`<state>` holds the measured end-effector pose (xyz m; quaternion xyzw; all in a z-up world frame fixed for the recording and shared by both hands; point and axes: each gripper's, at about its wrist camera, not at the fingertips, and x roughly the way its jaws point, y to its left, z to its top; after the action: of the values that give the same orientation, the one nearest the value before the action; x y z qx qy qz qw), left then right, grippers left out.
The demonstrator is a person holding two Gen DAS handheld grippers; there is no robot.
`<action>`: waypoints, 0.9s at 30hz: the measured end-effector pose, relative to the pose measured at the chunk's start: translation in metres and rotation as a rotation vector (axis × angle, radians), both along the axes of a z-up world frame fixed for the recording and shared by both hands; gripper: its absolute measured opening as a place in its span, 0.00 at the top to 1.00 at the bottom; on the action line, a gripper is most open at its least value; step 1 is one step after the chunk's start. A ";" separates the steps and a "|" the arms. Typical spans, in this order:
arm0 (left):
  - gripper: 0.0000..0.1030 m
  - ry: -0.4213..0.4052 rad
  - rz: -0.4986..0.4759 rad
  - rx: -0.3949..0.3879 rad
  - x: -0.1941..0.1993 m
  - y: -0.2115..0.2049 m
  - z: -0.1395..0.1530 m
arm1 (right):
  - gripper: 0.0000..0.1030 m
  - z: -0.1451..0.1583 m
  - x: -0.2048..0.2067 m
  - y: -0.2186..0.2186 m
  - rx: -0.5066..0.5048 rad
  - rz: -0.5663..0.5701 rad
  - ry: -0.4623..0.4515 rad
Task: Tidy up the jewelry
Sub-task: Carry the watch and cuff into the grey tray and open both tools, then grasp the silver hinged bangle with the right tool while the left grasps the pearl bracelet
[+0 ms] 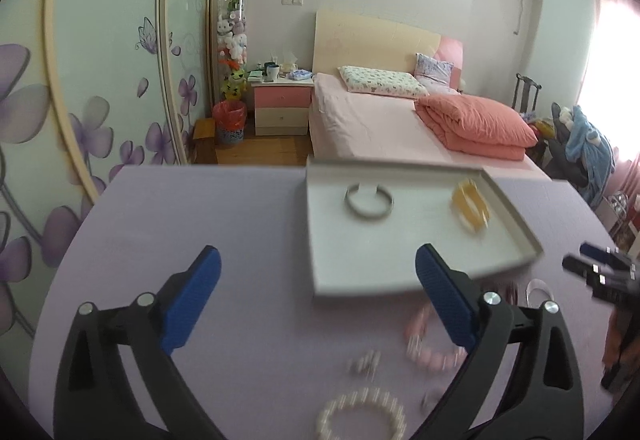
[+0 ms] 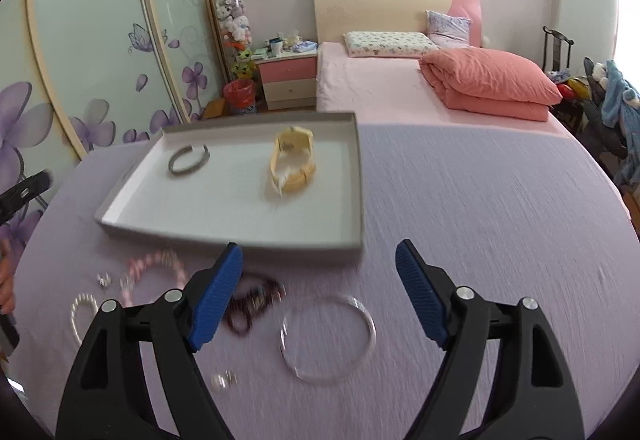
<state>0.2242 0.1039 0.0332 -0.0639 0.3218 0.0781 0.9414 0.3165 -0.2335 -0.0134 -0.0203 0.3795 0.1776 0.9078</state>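
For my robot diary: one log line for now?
left claw open | right claw open | tray: bangle, watch

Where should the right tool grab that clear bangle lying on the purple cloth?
Take the clear bangle across its thin rim, probably from above, one finger inside the ring and one outside. It lies flat on the purple cloth, so there is no edge to get under. The right tool is open and empty.

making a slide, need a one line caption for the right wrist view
Open right gripper above a clear bangle on the purple table, tray holding a silver bracelet and yellow watch.
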 end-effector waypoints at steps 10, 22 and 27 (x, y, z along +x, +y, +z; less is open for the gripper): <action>0.05 0.055 -0.067 0.017 -0.075 -0.017 -0.042 | 0.15 -0.042 -0.030 -0.015 -0.066 -0.050 0.104; 0.05 0.102 -0.128 0.041 -0.093 -0.031 -0.063 | 0.09 -0.071 -0.023 -0.002 -0.124 -0.048 0.161; 0.05 0.124 -0.120 0.035 -0.091 -0.031 -0.069 | 0.09 -0.072 -0.009 0.004 -0.122 -0.050 0.150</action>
<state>0.1330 0.0731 -0.0359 -0.0232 0.3811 0.0309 0.9237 0.3070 -0.2299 -0.0859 -0.0524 0.4571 0.1324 0.8780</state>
